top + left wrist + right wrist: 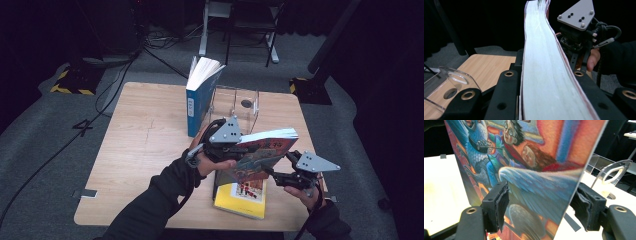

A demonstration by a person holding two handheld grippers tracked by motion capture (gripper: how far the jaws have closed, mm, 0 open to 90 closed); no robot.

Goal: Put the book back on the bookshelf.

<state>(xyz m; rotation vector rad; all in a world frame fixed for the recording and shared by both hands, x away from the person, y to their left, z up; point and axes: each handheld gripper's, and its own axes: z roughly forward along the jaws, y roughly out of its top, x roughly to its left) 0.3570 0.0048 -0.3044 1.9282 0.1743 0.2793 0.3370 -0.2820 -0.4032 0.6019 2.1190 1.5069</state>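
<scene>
A colourful illustrated book (260, 152) is held in the air, tilted, over the table's front right. My left gripper (239, 147) is shut across its page block (541, 62), a black jaw tight against each cover. My right gripper (274, 172) grips the same book at its lower right corner. In the right gripper view the painted cover (529, 157) runs between the two pads, and my right gripper (541, 205) presses on both sides. A yellow book (245, 197) lies flat on the table (140, 145) right under the held one.
A thick blue book (197, 97) stands upright at the back, its pages fanned, leaning on a clear acrylic bookstand (240, 102). The stand (451, 82) also appears to the left of my left jaws. Cables and stand legs lie on the floor beyond the table.
</scene>
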